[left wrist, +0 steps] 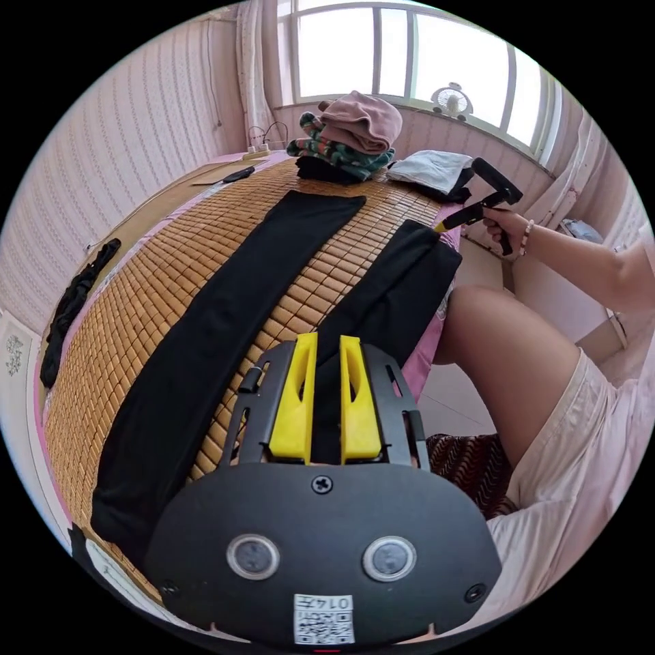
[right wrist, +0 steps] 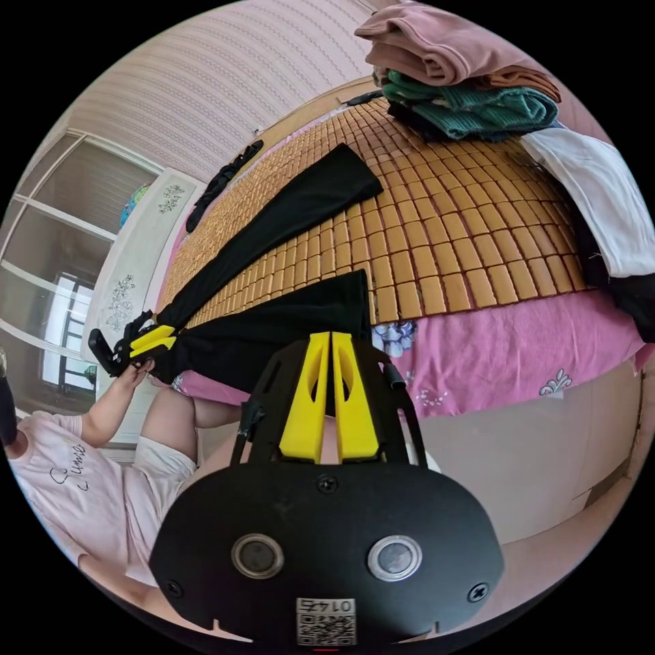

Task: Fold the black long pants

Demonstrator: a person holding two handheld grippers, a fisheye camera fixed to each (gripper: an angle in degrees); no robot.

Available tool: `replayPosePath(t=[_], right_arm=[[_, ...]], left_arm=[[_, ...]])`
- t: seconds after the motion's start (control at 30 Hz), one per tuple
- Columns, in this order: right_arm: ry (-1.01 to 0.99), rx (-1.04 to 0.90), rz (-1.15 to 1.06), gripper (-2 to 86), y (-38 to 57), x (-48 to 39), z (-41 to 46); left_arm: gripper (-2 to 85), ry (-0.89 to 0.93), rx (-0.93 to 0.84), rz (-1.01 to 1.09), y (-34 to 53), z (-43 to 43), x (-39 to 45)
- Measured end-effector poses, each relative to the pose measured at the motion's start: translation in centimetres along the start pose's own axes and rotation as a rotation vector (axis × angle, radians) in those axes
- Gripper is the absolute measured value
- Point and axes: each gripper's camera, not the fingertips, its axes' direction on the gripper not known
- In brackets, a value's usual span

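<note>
The black long pants [left wrist: 225, 327] lie spread on a bamboo mat [left wrist: 164, 273] that covers a bed, the two legs splayed apart in a V with mat showing between them. One leg runs up the middle of the mat toward the far end; the other lies along the near edge of the bed, its cuff partly over the pink sheet [right wrist: 491, 355].

The left gripper [left wrist: 327, 355] sits at the waist end, where the legs meet. Its yellow jaws stand slightly apart with black cloth between them; from the right gripper view it looks clamped on the waist, though I cannot tell for certain that both jaws press. The right gripper [right wrist: 331, 351] is at the hem of the near leg, jaws nearly together with the fabric edge at their tips; whether they pinch it is also unclear.

At the far end of the mat sits a stack of folded clothes [left wrist: 348, 140], pink on top, green knit below, and just beside it a white folded garment [left wrist: 433, 169]. A dark strip of cloth [left wrist: 75, 307] lies along the far left edge. A small fan [left wrist: 452, 101] stands on the windowsill.

The likely risk: a thin bite on the hem could slip when lifted, dropping the near leg off the bed edge. Swinging that leg across could also drag or bunch the other leg, leaving the fold uneven.
</note>
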Motion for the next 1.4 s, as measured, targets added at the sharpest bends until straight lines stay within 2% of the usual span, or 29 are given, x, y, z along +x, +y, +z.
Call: replayPosePath(t=[0.13,0.43,0.6,0.73,0.9,0.97,1.07,1.23,1.4], right_arm=[[-0.068,0.079,-0.036,0.1,0.2,1.5,-2.5],[0.087,0.105,0.086,2.3,4.3,6.8,-3.3],[0.039,0.143,0.215,7.3,7.9,10.1,-2.1],[-0.162,0.205,0.213,3.4,9.0,12.9,-0.9],[-0.226,0.331,0.231,0.7,10.0,15.2,-2.6],[-0.252,0.352,0.233,0.2,10.3,16.5,-3.3],[-0.242,0.363,0.243,0.1,10.6,17.9,-3.8],[-0.282,0.39,0.26,0.0,11.3,19.7,-3.9],[-0.34,0.433,0.255,0.3,12.0,20.9,-4.0]], left_arm=[[6.7,0.055,0.039,0.158,-6.4,2.6,3.5],[7.8,0.211,-0.038,0.367,-18.7,12.2,11.6],[6.4,0.11,-0.187,0.413,-21.6,18.3,14.3],[0.3,0.009,-0.14,0.493,-22.7,18.0,14.4],[-0.6,-0.002,-0.107,0.339,-26.2,17.8,10.2],[-0.3,-0.011,-0.173,0.186,-28.2,19.6,7.5],[0.2,-0.105,-0.233,0.063,-29.7,21.3,5.7],[4.0,0.071,-0.204,0.138,-30.7,21.4,6.6],[6.3,0.033,-0.293,0.216,-31.1,24.1,7.9]])
